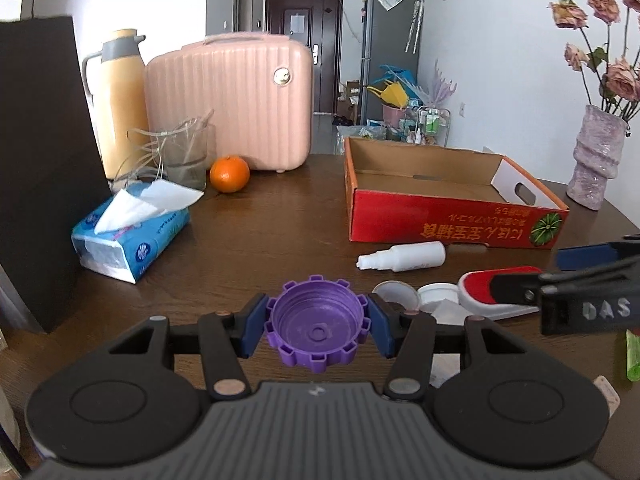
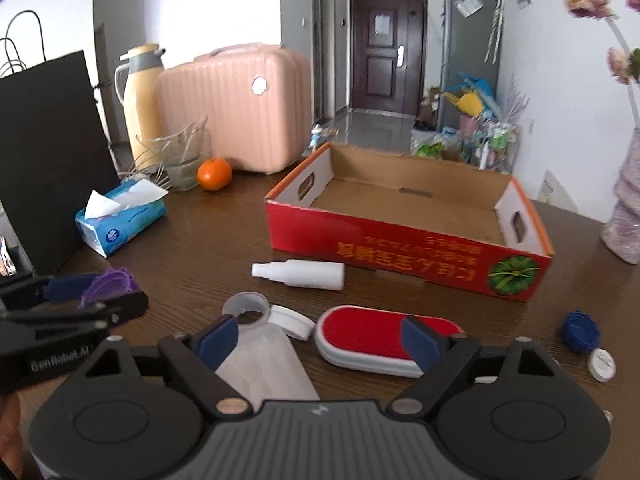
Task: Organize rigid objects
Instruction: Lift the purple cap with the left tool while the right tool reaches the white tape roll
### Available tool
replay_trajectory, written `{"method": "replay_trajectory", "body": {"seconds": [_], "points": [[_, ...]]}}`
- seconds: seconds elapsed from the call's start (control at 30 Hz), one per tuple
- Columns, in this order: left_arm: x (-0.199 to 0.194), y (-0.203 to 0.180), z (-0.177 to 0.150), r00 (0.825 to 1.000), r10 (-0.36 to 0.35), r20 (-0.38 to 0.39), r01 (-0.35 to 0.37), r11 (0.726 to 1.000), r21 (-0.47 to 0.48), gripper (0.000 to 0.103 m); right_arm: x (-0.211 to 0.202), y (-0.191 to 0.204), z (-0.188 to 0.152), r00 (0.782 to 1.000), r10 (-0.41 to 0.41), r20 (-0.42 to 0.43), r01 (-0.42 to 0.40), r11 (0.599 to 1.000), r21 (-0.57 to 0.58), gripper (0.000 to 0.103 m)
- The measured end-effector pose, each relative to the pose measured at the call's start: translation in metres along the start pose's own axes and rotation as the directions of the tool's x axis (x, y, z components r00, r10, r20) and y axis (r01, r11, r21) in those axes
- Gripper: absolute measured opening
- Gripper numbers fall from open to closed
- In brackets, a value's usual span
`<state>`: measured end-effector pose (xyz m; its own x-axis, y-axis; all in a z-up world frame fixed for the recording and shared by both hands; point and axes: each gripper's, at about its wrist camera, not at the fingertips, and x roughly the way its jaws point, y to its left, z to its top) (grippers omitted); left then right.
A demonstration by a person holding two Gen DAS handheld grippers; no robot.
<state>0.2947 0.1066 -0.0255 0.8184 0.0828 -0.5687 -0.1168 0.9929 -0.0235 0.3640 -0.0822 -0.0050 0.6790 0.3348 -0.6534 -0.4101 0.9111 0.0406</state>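
Clamping one purple cap, left gripper; right gripper spread wide, empty.

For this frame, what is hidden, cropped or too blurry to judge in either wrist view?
- Red box floor near its front wall: hidden by that wall, both views.
- Red-topped case: right gripper finger covers part; contact unclear.
- Clear bag: lower end behind the gripper body, right view.
- Green item: cropped by the left view's edge.
- Purple cap in left gripper: underside unseen.

In front of the open red cardboard box, a white plastic spray bottle lies across the approach; bare wooden table stretches to the box's left.
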Motion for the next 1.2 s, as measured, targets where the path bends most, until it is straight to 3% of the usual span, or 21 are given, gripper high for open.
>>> {"method": "replay_trajectory", "body": {"seconds": [0.13,0.53,0.73,1.1,1.2], "points": [[0.005,0.008,0.0,1.0,0.0,-0.007,0.0,1.0,-0.014,0.054,0.024,0.005,0.01,0.998,0.003,-0.057,-0.003,1.0,0.002,0.069],[0.007,0.027,-0.001,1.0,-0.002,-0.01,0.002,0.999,-0.047,0.054,0.063,0.013,0.021,0.989,0.014,-0.147,-0.012,1.0,0.019,0.064],[0.003,0.029,-0.001,1.0,-0.008,0.001,0.008,0.998,-0.055,0.054,0.078,0.012,0.022,0.979,0.025,-0.203,-0.012,0.998,0.062,0.055],[0.002,0.032,-0.002,1.0,-0.014,0.006,0.015,0.998,-0.064,0.054,0.09,0.015,0.027,0.976,0.014,-0.218,-0.002,0.998,0.056,0.056],[0.002,0.032,-0.002,1.0,-0.015,0.005,0.015,0.998,-0.065,0.054,0.092,0.017,0.028,0.975,0.009,-0.22,0.001,0.999,0.045,0.047]]}}
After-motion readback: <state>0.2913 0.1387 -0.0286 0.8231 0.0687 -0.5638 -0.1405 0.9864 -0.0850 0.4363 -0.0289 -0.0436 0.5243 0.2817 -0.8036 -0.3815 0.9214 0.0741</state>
